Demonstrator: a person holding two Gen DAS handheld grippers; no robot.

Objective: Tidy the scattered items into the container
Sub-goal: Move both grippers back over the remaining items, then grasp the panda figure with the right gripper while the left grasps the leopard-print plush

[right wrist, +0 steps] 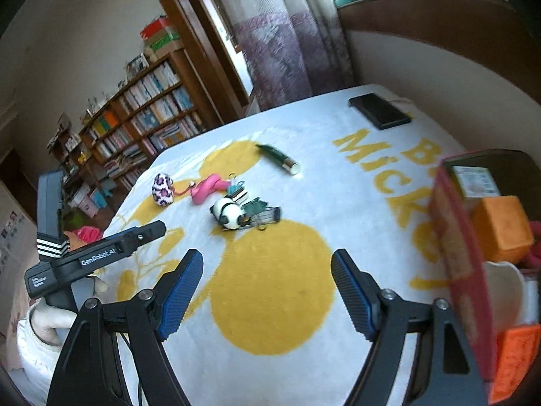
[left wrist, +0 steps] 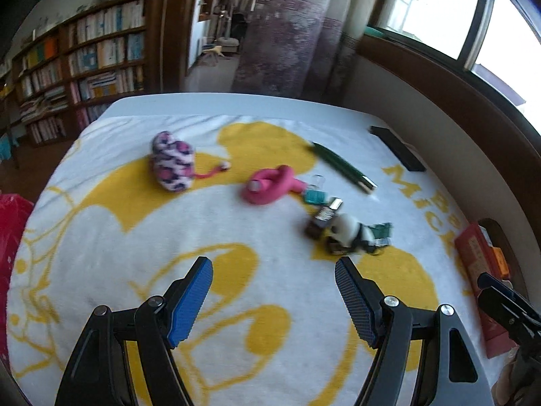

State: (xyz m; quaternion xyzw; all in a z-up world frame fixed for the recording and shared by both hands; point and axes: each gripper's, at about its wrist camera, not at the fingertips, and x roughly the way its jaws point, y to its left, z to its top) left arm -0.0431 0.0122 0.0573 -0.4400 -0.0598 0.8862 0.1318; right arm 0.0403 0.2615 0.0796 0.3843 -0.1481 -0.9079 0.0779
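Scattered on the white-and-yellow cloth (left wrist: 101,230) lie a pink-spotted plush mouse (left wrist: 173,161), a pink curled toy (left wrist: 268,186), a green pen (left wrist: 343,166), a panda toy (left wrist: 350,231) among binder clips (left wrist: 314,196) and a small dark box (left wrist: 321,220). The same items show in the right wrist view: mouse (right wrist: 163,189), pink toy (right wrist: 206,187), pen (right wrist: 279,158), panda (right wrist: 227,215). The red container (right wrist: 456,253) stands at the right edge, holding an orange block (right wrist: 500,230). My left gripper (left wrist: 274,267) and right gripper (right wrist: 267,260) are open, empty, above the cloth.
A black flat device (left wrist: 397,149) lies at the far right of the table, also in the right wrist view (right wrist: 378,110). A bookshelf (left wrist: 84,61) stands far left, a curtain (left wrist: 287,34) and window behind. A red object (left wrist: 10,230) sits beyond the left edge.
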